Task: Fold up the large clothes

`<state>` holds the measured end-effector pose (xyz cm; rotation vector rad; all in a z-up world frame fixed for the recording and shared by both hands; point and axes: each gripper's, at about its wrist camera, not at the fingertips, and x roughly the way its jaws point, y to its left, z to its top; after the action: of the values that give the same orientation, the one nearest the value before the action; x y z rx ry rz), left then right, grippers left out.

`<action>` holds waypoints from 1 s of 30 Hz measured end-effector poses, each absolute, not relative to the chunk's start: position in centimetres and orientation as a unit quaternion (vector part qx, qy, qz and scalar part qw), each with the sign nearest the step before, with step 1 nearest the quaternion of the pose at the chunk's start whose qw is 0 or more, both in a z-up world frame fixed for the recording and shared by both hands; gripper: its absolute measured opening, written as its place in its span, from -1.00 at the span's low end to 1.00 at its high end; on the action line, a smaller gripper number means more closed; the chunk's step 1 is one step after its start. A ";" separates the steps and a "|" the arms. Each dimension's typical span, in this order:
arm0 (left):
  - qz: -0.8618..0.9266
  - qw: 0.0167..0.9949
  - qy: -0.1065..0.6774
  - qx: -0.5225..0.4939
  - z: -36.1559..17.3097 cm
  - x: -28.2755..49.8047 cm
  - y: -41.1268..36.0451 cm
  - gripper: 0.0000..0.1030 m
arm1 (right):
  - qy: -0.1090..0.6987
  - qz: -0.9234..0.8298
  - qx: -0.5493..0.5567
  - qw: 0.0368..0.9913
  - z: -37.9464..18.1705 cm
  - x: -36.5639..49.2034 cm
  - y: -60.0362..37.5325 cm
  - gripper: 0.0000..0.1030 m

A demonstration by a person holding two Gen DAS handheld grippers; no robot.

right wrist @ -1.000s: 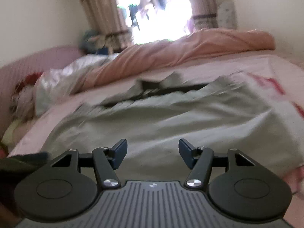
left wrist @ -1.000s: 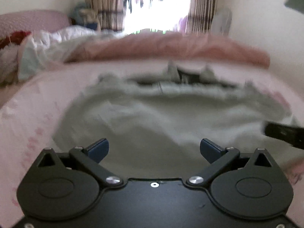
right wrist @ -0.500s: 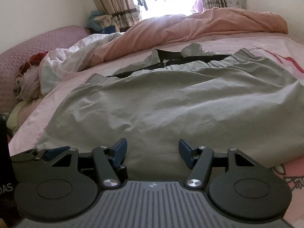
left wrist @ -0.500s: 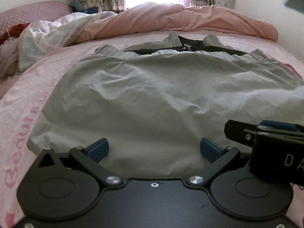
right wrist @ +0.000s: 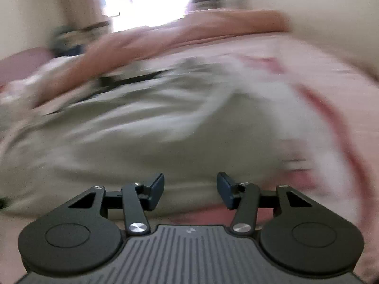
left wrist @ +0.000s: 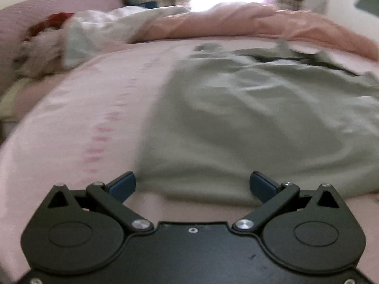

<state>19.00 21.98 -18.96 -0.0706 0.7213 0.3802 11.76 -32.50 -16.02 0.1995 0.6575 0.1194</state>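
Note:
A large pale grey garment [left wrist: 248, 118] with a black waistband at its far end lies spread flat on the pink bed sheet [left wrist: 83, 118]. It also shows in the right wrist view [right wrist: 142, 137], blurred by motion. My left gripper [left wrist: 193, 184] is open and empty, low over the garment's near left corner. My right gripper [right wrist: 190, 188] is open and empty, low over the garment's near hem toward its right side.
A pink duvet [left wrist: 248, 21] lies bunched across the far side of the bed. A white quilt and loose clothes [left wrist: 71, 37] are piled at the far left by a mauve headboard [left wrist: 35, 7]. A bright window with curtains is behind.
My left gripper has swung left toward the garment's near left corner and my right gripper has swung right toward its right side. They no longer see each other. Both stay open.

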 end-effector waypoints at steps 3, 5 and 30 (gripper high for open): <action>0.197 0.914 0.351 -0.059 -18.4 18.5 23.9 1.00 | 0.329 0.026 0.143 0.933 -16.4 11.8 -36.3 0.07; 0.213 0.915 0.336 -0.064 -17.4 18.3 24.2 1.00 | 0.332 0.005 0.159 0.930 -16.3 11.6 -37.2 0.08; 0.169 0.926 0.326 -0.087 -19.0 25.9 28.1 1.00 | 0.311 0.060 0.137 0.938 -15.6 19.0 -31.5 -1.00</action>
<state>25.92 28.09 -18.97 -0.1778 0.6682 0.3468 18.96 -31.48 -15.59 0.2802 0.6359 0.1231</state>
